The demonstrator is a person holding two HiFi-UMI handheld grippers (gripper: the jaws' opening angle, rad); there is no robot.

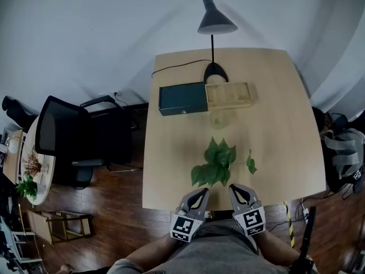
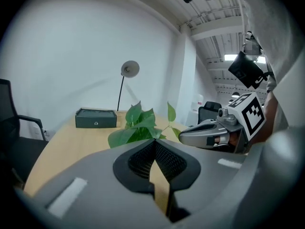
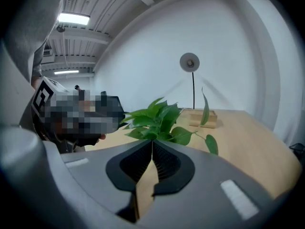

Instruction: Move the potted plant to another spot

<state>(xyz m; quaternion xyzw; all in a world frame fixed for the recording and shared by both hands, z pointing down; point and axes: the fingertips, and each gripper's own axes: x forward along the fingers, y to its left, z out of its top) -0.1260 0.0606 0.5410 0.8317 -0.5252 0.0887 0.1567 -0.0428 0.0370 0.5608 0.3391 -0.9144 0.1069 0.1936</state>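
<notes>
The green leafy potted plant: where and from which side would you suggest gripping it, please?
Probably grip the green leafy potted plant low, at its pot, which the spreading leaves hide from above. Come level from the wooden table's near edge, avoiding the trailing stem on its right.

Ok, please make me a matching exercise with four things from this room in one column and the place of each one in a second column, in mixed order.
Things:
1. potted plant
2. desk lamp
3. dark green box
4. office chair

Places, as the head view shows them:
A. on the floor, left of the table
B. at the table's far edge
C. near the table's front edge, closest to the person
D. directly left of the wooden tray

Pairs: 1-C, 2-B, 3-D, 4-A.
</notes>
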